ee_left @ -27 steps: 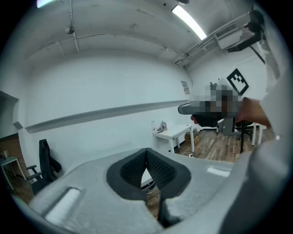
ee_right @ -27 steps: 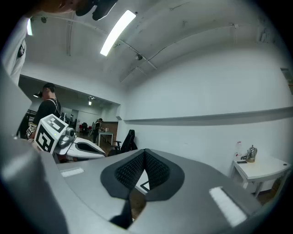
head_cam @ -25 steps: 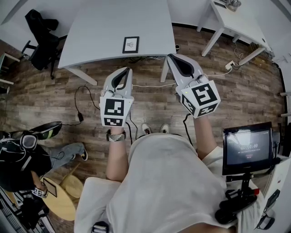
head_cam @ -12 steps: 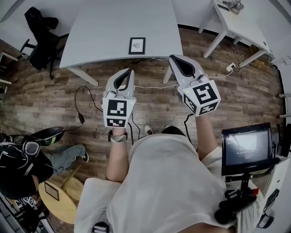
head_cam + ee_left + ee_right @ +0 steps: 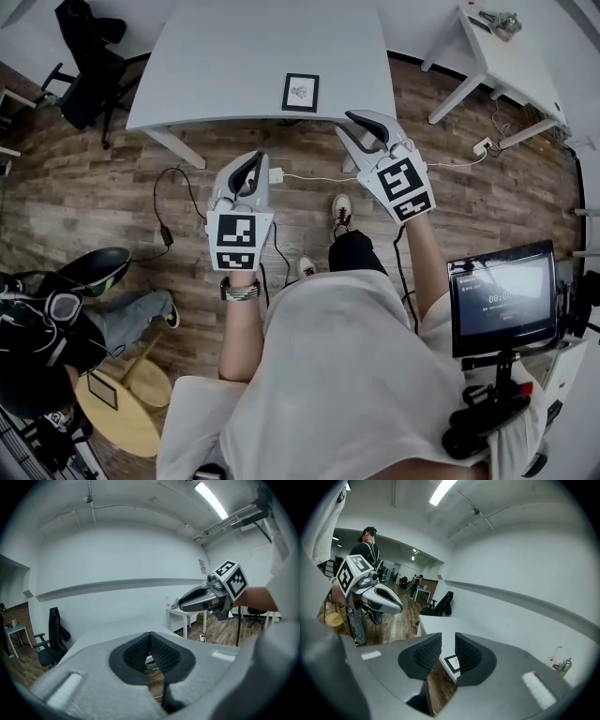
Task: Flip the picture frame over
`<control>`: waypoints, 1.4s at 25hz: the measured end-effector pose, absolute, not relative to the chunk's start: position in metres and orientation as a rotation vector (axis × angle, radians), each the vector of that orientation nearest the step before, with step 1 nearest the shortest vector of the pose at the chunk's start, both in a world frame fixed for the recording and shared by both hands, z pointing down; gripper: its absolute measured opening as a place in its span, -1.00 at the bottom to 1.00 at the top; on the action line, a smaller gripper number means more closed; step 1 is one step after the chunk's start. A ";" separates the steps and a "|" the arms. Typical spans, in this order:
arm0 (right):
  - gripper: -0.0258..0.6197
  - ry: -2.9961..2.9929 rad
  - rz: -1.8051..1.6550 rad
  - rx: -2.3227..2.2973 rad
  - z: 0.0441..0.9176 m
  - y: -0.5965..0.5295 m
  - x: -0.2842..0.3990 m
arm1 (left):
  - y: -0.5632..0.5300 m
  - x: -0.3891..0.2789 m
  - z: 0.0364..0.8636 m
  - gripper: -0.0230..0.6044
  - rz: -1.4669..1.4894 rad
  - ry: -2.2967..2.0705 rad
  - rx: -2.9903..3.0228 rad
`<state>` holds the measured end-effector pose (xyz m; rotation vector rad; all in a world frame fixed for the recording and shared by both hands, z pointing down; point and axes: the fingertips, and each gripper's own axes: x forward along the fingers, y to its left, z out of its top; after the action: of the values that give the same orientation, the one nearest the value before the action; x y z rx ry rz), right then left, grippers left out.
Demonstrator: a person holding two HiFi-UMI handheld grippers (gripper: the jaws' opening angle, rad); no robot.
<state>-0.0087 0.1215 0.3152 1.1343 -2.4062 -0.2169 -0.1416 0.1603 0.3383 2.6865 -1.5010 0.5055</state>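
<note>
The picture frame [image 5: 300, 92], black-edged with a white mat and a small drawing, lies flat near the front edge of the grey table [image 5: 234, 66]. My right gripper [image 5: 354, 124] hovers just short of that edge, to the right of the frame. Its jaws have just been opening and are apart, with nothing between them. In the right gripper view the frame [image 5: 452, 663] shows beyond the gap between the pads [image 5: 425, 653]. My left gripper [image 5: 249, 165] hangs over the wooden floor in front of the table, pads [image 5: 150, 641] touching, empty.
A black chair with a jacket [image 5: 89, 47] stands left of the table. A white table [image 5: 487, 47] is at the right. Cables [image 5: 169, 216] run over the floor. A monitor on a stand [image 5: 502, 295] is at my right, and a seated person [image 5: 56, 319] at lower left.
Both grippers have moved forward towards the table; the right one now sits close to its front edge. The person has stepped forward, one foot out ahead. The right jaws now show a gap.
</note>
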 end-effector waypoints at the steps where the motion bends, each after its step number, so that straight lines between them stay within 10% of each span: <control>1: -0.63 -2.405 -0.206 1.116 0.322 0.117 -0.013 | 0.157 -0.146 0.343 -0.92 0.505 -1.512 2.671; 35: -0.37 -1.996 -0.089 0.536 0.606 -0.073 -0.028 | -0.007 -0.158 0.468 -0.92 0.660 -1.532 2.306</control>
<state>-0.0281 -0.0729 0.6059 0.5360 -1.9958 -0.0889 -0.1581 -0.0067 0.4681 2.3059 -1.5317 0.6605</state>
